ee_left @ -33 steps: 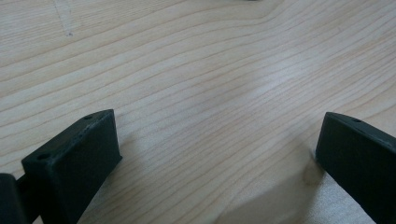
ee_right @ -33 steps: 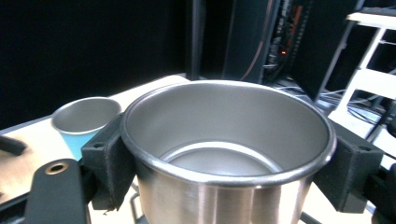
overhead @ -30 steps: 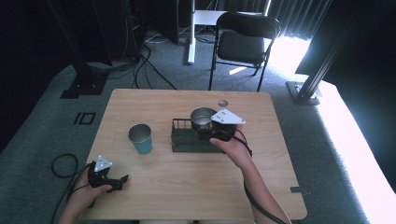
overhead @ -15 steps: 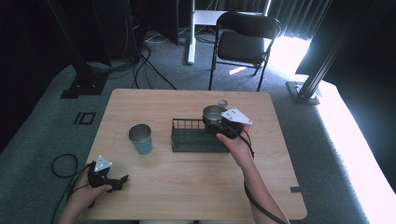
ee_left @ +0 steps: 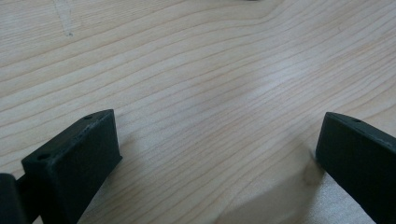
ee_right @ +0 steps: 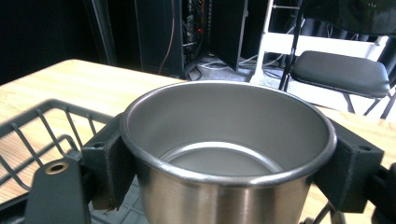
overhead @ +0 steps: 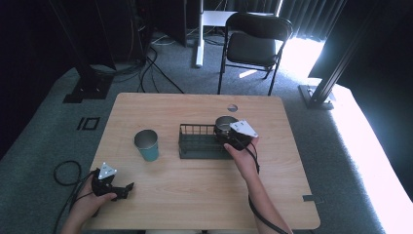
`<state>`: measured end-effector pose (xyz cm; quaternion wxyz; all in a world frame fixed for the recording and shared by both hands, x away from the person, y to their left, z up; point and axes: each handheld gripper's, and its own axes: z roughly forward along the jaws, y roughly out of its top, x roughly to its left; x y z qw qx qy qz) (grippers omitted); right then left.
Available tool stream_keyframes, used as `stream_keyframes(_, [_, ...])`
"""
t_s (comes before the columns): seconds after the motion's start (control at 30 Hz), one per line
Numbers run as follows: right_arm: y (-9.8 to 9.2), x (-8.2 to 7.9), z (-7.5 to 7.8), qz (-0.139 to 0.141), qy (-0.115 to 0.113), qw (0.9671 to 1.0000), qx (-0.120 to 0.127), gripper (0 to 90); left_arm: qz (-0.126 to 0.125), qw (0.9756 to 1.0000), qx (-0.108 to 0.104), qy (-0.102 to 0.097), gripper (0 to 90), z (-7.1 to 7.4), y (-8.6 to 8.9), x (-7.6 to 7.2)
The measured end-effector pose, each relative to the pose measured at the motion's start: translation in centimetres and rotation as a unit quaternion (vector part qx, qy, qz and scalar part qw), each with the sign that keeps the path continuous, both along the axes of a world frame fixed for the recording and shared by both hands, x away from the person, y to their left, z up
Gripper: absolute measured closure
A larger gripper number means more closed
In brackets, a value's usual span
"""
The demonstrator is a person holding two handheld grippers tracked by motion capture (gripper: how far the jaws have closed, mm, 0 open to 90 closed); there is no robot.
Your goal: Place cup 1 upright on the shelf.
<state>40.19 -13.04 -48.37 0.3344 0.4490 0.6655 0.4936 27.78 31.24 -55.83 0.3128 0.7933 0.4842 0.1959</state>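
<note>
High view overlooks table [overhead: 195,195]; 2 tool cameras sit close.

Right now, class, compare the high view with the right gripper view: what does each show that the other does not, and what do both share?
High view alone: the teal cup standing left of the rack, and the left gripper low over the table near its front edge. Right gripper view alone: the steel cup's empty inside, its rim clamped between the black jaws. Both share: the steel cup, the wire rack, the right gripper, the wooden table and the black chair.
</note>
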Motion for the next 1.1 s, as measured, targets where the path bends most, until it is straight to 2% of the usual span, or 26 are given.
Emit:
stream_keyframes(0.13, [0.2,-0.1,-0.7,-0.002,0.000,1.0000,-0.002,18.0,0.000,1.0000,0.000,0.000,0.4,0.0,0.0,0.0])
stream_keyframes(0.23, [0.3,-0.2,-0.8,-0.006,-0.005,0.9999,-0.010,18.0,0.000,1.0000,0.000,0.000,0.4,0.0,0.0,0.0])
stream_keyframes(0.33, [0.4,-0.2,-0.7,-0.005,-0.001,0.9999,-0.012,18.0,0.000,1.0000,0.000,0.000,0.4,0.0,0.0,0.0])
stream_keyframes(0.4, [0.4,-0.1,-0.7,-0.005,0.010,0.9999,-0.013,17.9,0.000,1.0000,0.000,0.000,0.4,0.0,0.0,0.0])
stream_keyframes(0.57, [0.7,0.0,-0.6,0.003,0.035,0.9986,-0.039,17.9,0.000,1.0000,0.000,0.001,0.4,0.0,0.0,0.0])
stream_keyframes(0.73, [0.6,0.2,-0.3,0.007,0.055,0.9977,-0.040,17.1,0.000,1.0000,0.000,0.000,0.4,0.0,0.0,0.0])
stream_keyframes(0.8, [0.4,0.1,-0.1,0.030,0.073,0.9962,-0.038,12.1,0.000,1.0000,0.000,0.000,0.4,0.0,0.0,0.0])
stream_keyframes(0.93, [0.4,-0.4,0.1,0.032,0.075,0.9955,-0.048,11.8,0.000,1.0000,0.000,0.001,0.4,0.0,0.0,0.0])
stream_keyframes(1.1, [0.0,-0.8,0.2,0.034,0.083,0.9949,-0.046,11.8,0.000,1.0000,0.000,0.000,0.4,0.0,0.0,0.0])
